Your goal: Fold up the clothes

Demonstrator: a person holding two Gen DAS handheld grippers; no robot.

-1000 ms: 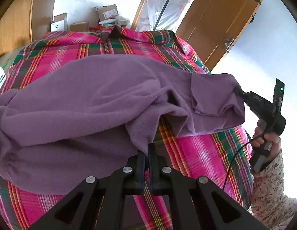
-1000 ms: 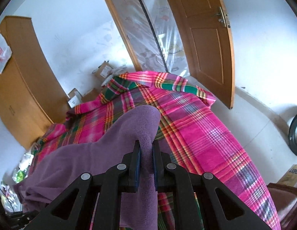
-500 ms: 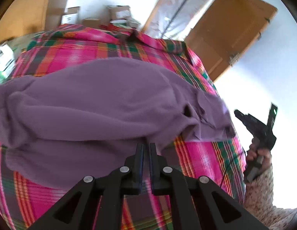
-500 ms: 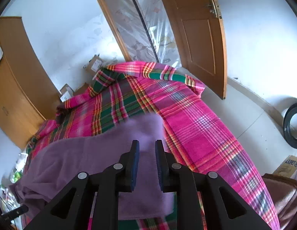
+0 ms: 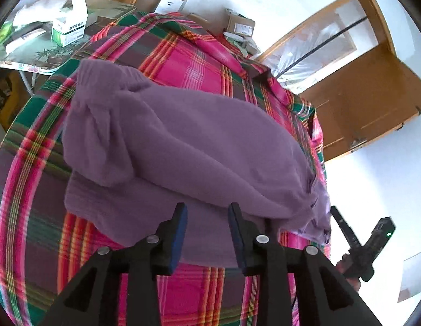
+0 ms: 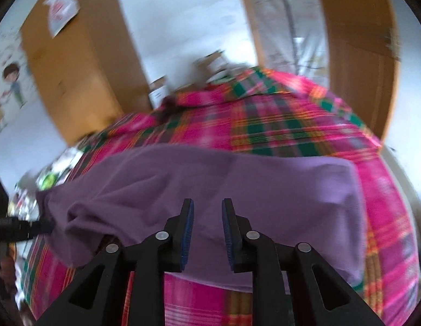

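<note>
A purple sweater [image 5: 188,146] lies folded over on a pink, green and red plaid blanket [image 5: 205,59]; a bunched sleeve rests at its left side. My left gripper [image 5: 207,212] is open just above the sweater's near edge, with nothing between its fingers. In the right wrist view the same purple sweater [image 6: 210,179] lies across the plaid blanket [image 6: 278,125], and my right gripper [image 6: 207,209] is open over its near edge, holding nothing. The right gripper's body [image 5: 357,241] shows at the lower right of the left wrist view, held by a hand. That view is blurred.
A side table [image 5: 31,51] with a white and green box [image 5: 70,21] stands left of the blanket. Cardboard boxes [image 5: 239,25] sit on the floor behind. A wooden door [image 5: 367,103] stands open at the right; a wooden wardrobe [image 6: 72,65] is at the left.
Both grippers let go of the sweater and opened. The sweater dropped flat on the blanket, folded over. Both cameras swung, the right one fast enough to blur.
</note>
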